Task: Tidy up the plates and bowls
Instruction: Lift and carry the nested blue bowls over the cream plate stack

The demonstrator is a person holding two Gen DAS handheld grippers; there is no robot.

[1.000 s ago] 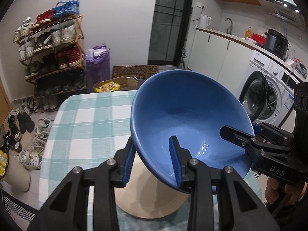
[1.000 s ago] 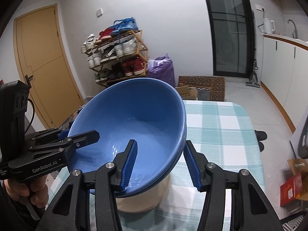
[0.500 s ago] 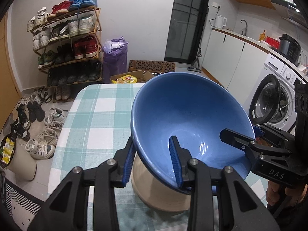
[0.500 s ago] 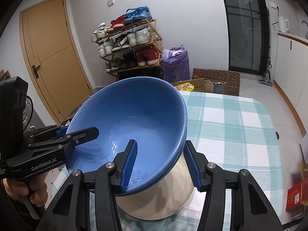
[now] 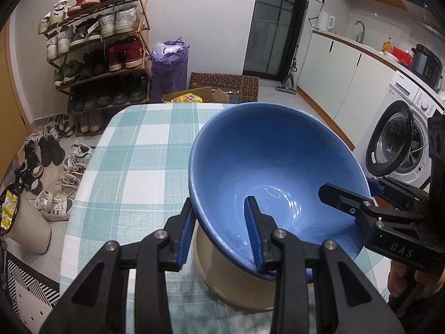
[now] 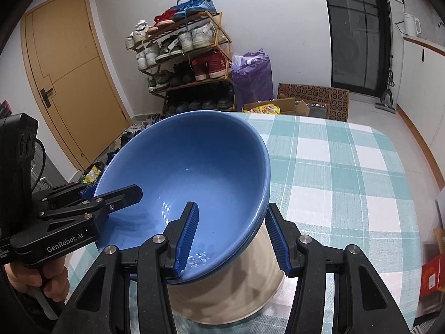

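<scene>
A large blue bowl (image 5: 278, 167) (image 6: 189, 167) hangs tilted between both grippers, directly over a cream bowl (image 5: 230, 284) (image 6: 236, 292) that stands on the green-and-white checked table (image 5: 139, 167) (image 6: 347, 181). My left gripper (image 5: 221, 211) (image 6: 111, 192) is shut on the blue bowl's near rim, one finger inside and one outside. My right gripper (image 6: 232, 214) (image 5: 347, 192) clamps the rim on the other side in the same way. The blue bowl's underside meets the cream bowl's mouth and hides its inside; whether it rests there I cannot tell.
The table's far end and left edge (image 5: 91, 156) are bare cloth. Beyond stand a shoe rack (image 5: 103, 55), a purple bag (image 5: 169, 66) and cardboard boxes (image 5: 222, 89). A washing machine (image 5: 397, 144) and kitchen counter (image 5: 361, 47) are at the right. A wooden door (image 6: 69, 78) is at the left.
Both grippers have come down with the blue bowl still clamped. The cream bowl under it now looms larger and closer, and more of the table shows beyond.
</scene>
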